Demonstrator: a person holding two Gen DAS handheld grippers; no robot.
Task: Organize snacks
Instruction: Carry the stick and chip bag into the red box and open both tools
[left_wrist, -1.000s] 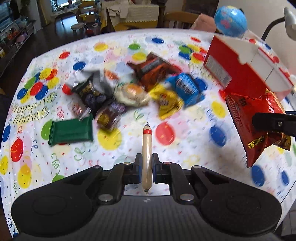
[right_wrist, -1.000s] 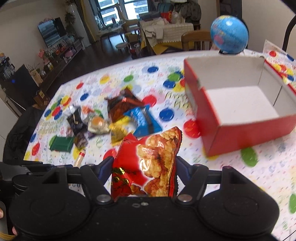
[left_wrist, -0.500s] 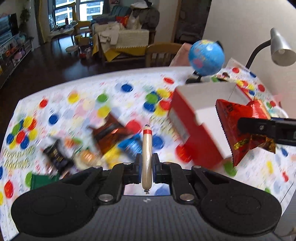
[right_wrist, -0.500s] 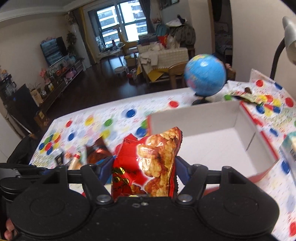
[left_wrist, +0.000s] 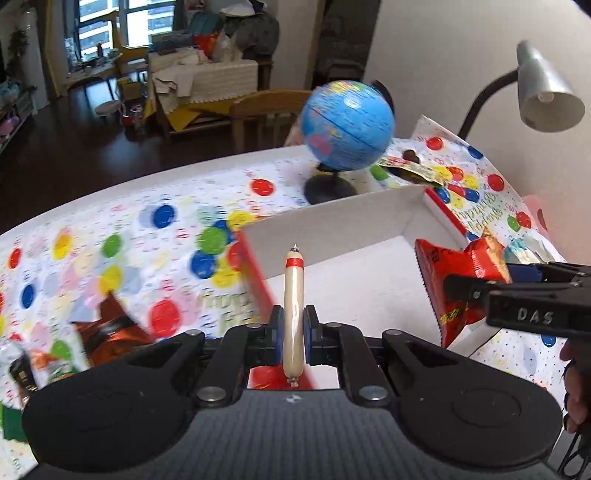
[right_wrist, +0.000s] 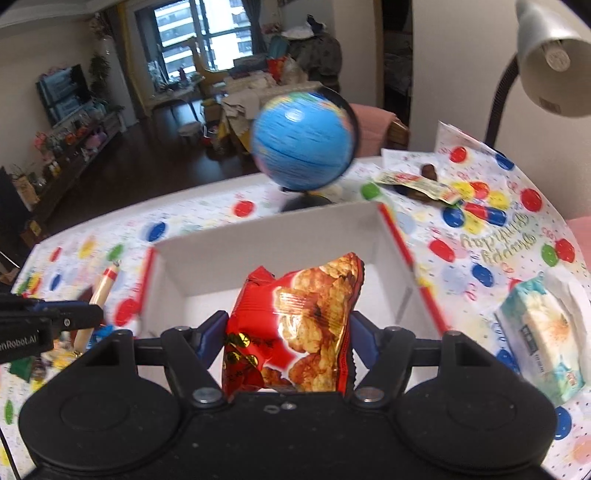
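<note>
My left gripper (left_wrist: 293, 332) is shut on a beige sausage stick (left_wrist: 293, 295) with a red band, held upright over the near left wall of the red box (left_wrist: 255, 273). My right gripper (right_wrist: 288, 332) is shut on a red snack bag (right_wrist: 295, 328) above the box's white inside (right_wrist: 258, 273). The bag (left_wrist: 461, 288) and right gripper also show at the right of the left wrist view. The sausage stick (right_wrist: 103, 291) shows at the left of the right wrist view. A few loose snacks (left_wrist: 107, 328) lie left of the box.
A blue globe (left_wrist: 345, 129) stands just behind the box. A grey desk lamp (left_wrist: 543, 92) leans over the right side. A tissue pack (right_wrist: 543, 332) lies right of the box. A flat wrapper (right_wrist: 417, 182) lies behind it on the balloon-print tablecloth (left_wrist: 110, 229).
Both grippers have swung right from the snack pile to the red box. The snack bag now hangs over the box's inside and the sausage stick over its left wall. Both grips held.
</note>
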